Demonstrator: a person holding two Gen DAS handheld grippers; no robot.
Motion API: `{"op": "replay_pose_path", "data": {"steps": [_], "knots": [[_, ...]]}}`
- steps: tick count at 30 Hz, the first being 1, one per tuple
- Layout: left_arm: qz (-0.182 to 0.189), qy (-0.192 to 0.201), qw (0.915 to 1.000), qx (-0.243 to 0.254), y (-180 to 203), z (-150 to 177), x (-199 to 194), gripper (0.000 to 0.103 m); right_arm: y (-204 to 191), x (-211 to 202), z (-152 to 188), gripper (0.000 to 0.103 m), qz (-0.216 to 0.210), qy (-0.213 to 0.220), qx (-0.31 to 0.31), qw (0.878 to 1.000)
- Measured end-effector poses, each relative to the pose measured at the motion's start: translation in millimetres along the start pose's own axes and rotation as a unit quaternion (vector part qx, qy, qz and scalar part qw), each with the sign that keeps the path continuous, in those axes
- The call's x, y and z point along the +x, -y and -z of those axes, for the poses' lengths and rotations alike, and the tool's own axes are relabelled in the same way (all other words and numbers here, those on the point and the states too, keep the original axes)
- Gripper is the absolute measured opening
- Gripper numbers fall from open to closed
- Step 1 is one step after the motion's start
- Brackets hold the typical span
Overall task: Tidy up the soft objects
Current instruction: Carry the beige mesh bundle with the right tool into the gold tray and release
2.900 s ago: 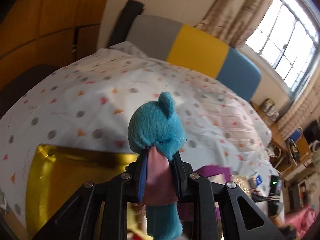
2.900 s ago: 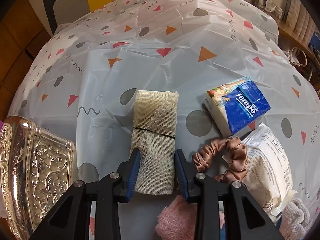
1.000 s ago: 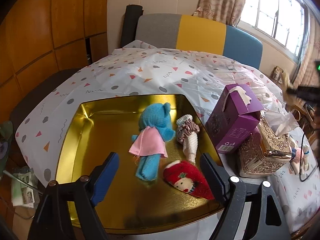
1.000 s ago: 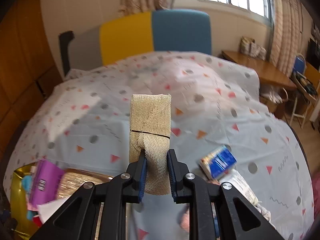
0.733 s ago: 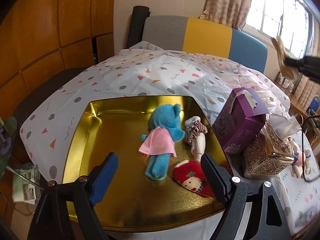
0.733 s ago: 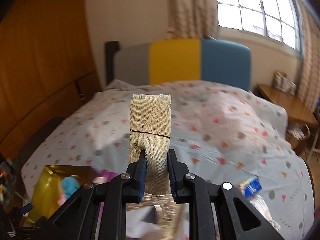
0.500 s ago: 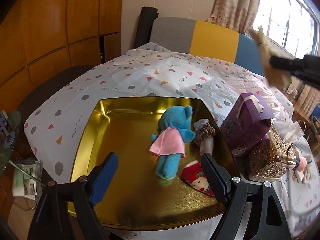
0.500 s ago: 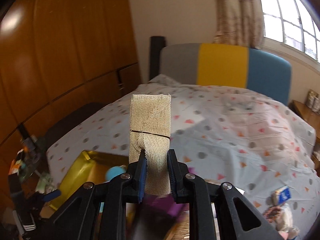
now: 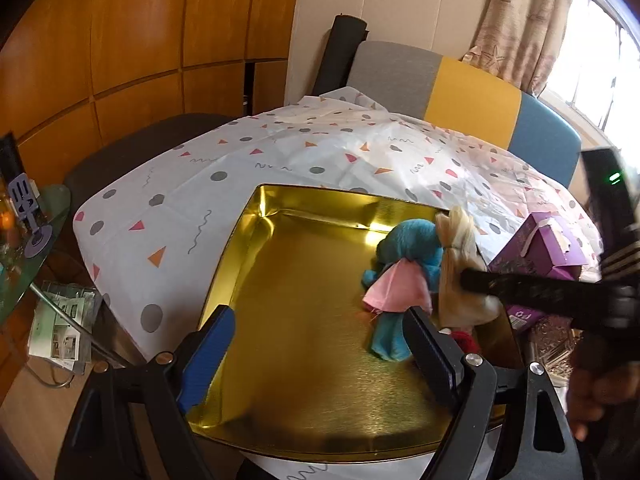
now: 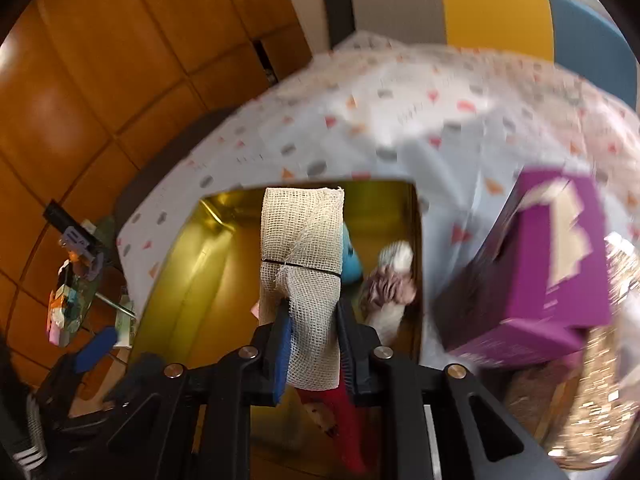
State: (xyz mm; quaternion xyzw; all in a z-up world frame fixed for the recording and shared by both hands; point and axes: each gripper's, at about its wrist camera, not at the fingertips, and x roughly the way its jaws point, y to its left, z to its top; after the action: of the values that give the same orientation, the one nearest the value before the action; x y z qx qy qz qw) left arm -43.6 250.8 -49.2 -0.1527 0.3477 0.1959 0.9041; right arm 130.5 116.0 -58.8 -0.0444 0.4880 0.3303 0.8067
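My right gripper (image 10: 312,320) is gripping the beige gauze bundle tied with a black band (image 10: 304,264), jaws just easing apart, over the shiny gold metal tray (image 9: 304,380) | my left gripper (image 9: 316,344) is hanging wide open, empty, at the tray's near edge | the blue plush bear in a pink cape (image 9: 400,276) is lying in the tray beside the bundle.
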Motion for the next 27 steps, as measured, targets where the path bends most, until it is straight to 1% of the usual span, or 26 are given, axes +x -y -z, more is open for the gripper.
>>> {"op": "replay_pose_path", "data": {"steps": [2, 5, 11, 15, 20, 23, 27], "knots": [[-0.003, -0.001, 1.0, 0.0, -2.4, 0.7, 1.0, 0.086, 4.2, 12.9, 3.0, 0.027, 0.019, -0.013, 0.012, 1.0], [-0.005, -0.001, 1.0, 0.0, -2.5, 0.2, 2.3, 0.086, 10.3, 17.9, 8.5, 0.032, 0.015, -0.023, 0.022, 0.999], [-0.003, 0.007, 0.9999, 0.014, 4.7, -1.6, -1.0, 0.086, 10.2, -0.2, 16.5, 0.037, 0.032, -0.005, 0.001, 0.999], [-0.001, 0.018, 0.9995, 0.025, 10.5, -3.3, -7.2, 0.086, 3.4, -19.8, 23.7, 0.038, 0.042, 0.018, -0.03, 0.999], [0.002, 0.02, 0.9991, 0.037, 17.2, -2.8, -11.1, 0.086, -0.9, -45.5, 32.0, 0.039, 0.053, 0.052, -0.062, 0.995], [0.004, 0.019, 0.9989, 0.044, 21.5, -1.4, -12.6, 0.086, 2.6, -64.8, 37.1, 0.039, 0.052, 0.076, -0.077, 0.993], [0.008, 0.017, 0.9984, 0.053, 28.4, 0.5, -14.1, 0.086, 12.8, -91.7, 41.9, 0.039, 0.06, 0.111, -0.087, 0.988]]}}
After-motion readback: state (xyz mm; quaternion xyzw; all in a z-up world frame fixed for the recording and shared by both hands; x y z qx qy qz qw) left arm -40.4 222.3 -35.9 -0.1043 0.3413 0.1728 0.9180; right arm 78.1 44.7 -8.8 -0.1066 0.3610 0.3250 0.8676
